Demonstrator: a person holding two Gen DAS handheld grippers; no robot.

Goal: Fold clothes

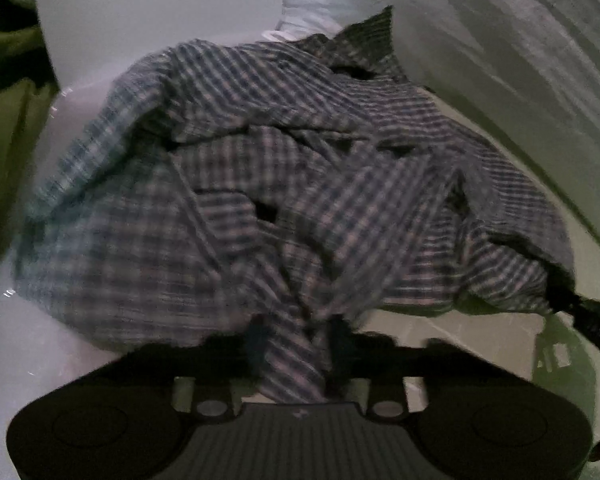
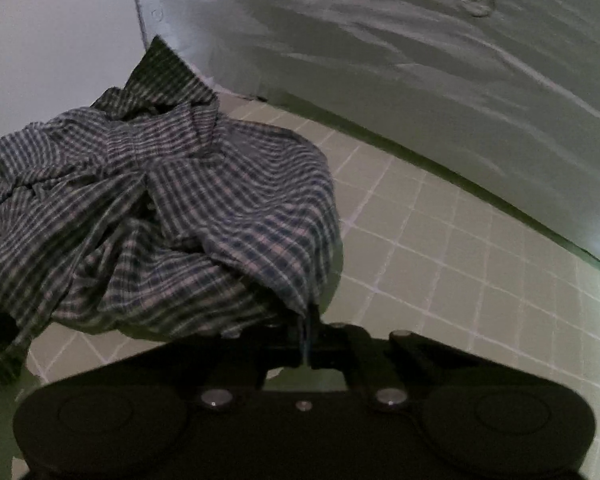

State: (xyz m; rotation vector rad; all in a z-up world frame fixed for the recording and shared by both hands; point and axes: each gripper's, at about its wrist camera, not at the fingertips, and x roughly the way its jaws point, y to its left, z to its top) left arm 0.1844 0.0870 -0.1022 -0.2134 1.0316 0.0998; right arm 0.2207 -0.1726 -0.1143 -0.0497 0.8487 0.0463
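Crumpled plaid shirt fills the space ahead of both my jaws, heaped on a white tabletop whose edge it overhangs. My left gripper has its jaws drawn narrow around a thick twisted fold of the checked cloth, which runs down between them toward the camera; the fabric bunches just beyond the tips. My right gripper has its jaws pinched fully together on a thin hem of the same shirt, with the bulk of the garment up and to the left of the tips.

Only the left wrist view shows a pale folded garment lying on the tabletop beyond the shirt, and an olive-green cloth far to the left of my jaws. Only the right wrist view shows the green tiled floor spreading below and to the right of my jaws. A brushed grey panel rises beyond the shirt in both views. Both pictures are dim and slightly blurred.
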